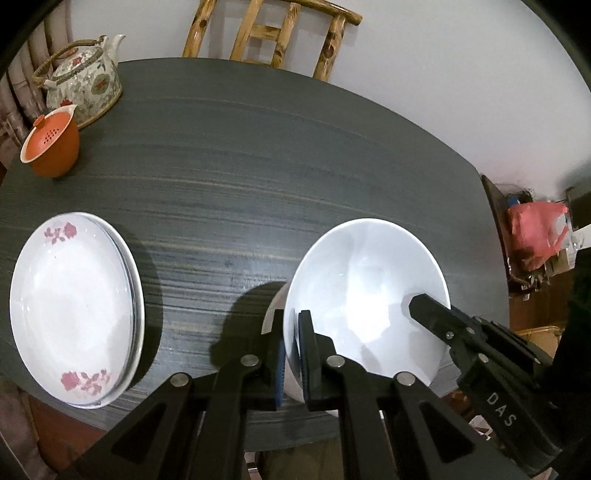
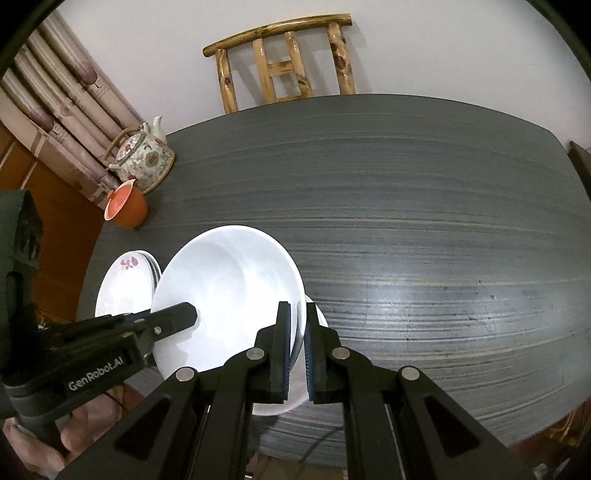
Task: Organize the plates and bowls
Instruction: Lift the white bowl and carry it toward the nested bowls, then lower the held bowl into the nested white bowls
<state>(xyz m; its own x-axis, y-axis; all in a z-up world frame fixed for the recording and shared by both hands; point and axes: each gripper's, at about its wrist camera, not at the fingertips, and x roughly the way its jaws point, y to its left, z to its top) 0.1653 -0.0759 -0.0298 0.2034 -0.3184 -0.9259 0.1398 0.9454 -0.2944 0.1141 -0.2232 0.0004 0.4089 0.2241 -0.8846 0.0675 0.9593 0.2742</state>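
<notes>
Plates with pink flowers (image 1: 74, 310) sit stacked at the desk's (image 1: 295, 166) left edge; beside them, the white bowl (image 1: 365, 291) hangs above the desk, left claw (image 1: 291, 354) and right claw (image 2: 297, 354) each clenched on opposite rims.

Two wrist fisheyes, both looking steeply down and forward across one dark table (image 1: 258, 166).

The left wrist view sits close above the near edge of the table, looking out past its own jaws at the white bowl (image 1: 365, 291), with the flowered plates (image 1: 74, 306) at its left and the right gripper (image 1: 410, 306) entering from its lower right. The right wrist view looks from just beside it, the same bowl (image 2: 229, 291) now left of centre and the left gripper (image 2: 192, 314) reaching in from its lower left. Both views share the bowl, the plates (image 2: 125, 284), the teapot (image 1: 85, 81) (image 2: 144, 158), the orange cup (image 1: 51, 147) (image 2: 127, 206) and the wooden chair (image 1: 273, 33) (image 2: 284, 62) at the far side.
</notes>
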